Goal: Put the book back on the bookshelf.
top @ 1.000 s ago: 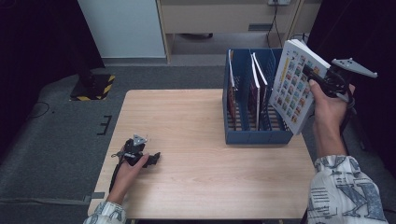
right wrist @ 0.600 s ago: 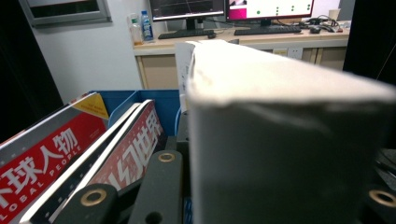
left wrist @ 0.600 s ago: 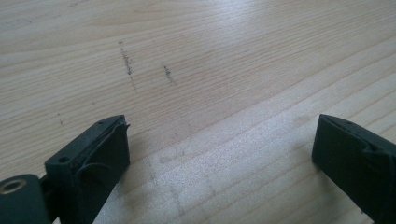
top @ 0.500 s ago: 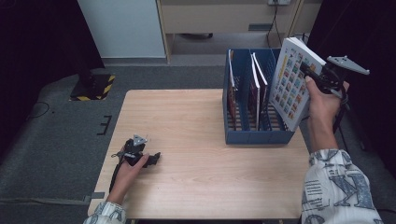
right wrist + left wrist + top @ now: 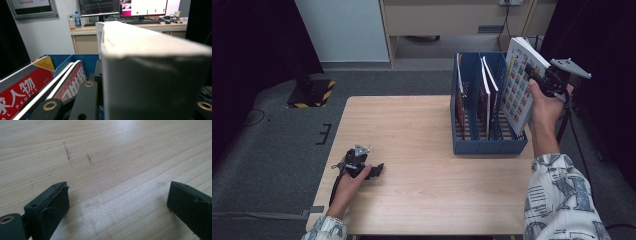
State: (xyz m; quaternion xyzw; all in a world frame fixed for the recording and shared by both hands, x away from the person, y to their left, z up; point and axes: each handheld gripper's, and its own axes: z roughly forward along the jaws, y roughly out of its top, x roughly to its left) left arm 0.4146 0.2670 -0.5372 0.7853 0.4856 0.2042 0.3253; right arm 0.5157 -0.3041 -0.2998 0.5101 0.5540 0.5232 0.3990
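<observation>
The right tool grips a thick book, tilted, just above the blue file rack's rightmost slot. That slot lies below the tool and slightly toward the left hand. The left tool rests open on the bench, well apart.

A light wooden table bears 1 blue file rack (far right side).

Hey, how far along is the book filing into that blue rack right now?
Done: two magazines already stand in the blue rack. In hand: the right gripper is clamped on a thick book, held tilted above the rack's right end, its lower edge not yet seated. Left: lowering the book into the right slot and letting go. The left gripper rests open on the table.
</observation>
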